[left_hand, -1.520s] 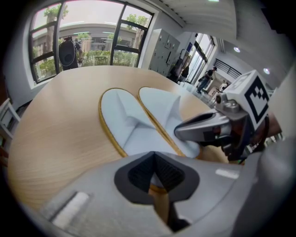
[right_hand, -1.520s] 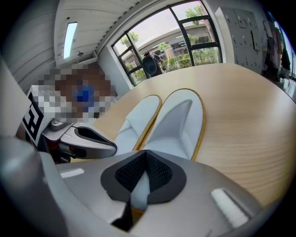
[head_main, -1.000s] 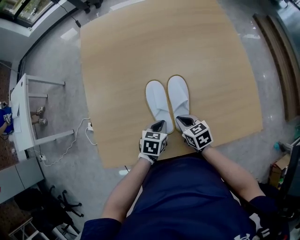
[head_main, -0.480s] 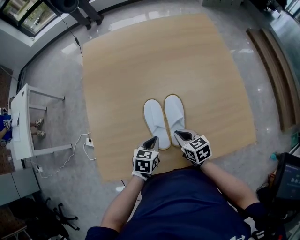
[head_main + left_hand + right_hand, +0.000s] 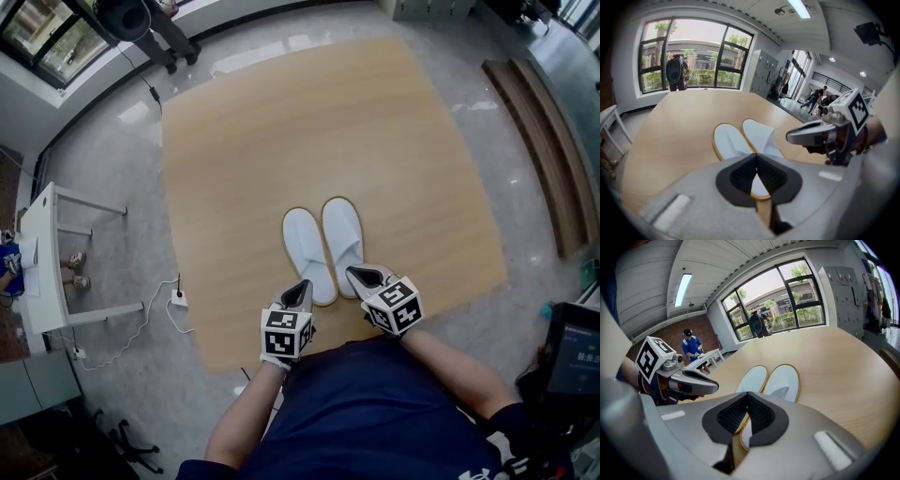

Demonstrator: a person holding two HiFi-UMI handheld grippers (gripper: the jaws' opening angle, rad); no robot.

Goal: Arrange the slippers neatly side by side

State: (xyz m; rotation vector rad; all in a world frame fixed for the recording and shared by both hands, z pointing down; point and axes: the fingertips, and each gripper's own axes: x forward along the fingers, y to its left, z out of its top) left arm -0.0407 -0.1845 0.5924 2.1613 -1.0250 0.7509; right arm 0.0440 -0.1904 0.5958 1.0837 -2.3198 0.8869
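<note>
Pale wood-grain board [image 5: 234,141] fills the head view's middle. At its centre lies the left-hand white cloth slipper [image 5: 305,246], tan-rimmed at the sole, just beside the right-hand white cloth slipper [image 5: 342,232]. Both point their toes at the frame's top, the left one a shade lower. Under their heels hang the left gripper [image 5: 301,287] and the right gripper [image 5: 362,275], each with its jaws pressed together on nothing. The pair looks nearly arranged, so I judge the step to be a last nudge. Done well, the closed tips press low against the left heel and push straight ahead until both heels sit level, then lift off without dragging the soft cloth. Only the head view shows toe and heel alignment from above. Only the gripper views show the clenched pads and the low gap behind each heel. The right gripper view alone shows a person in a blue top [image 5: 690,345] at its left.
</note>
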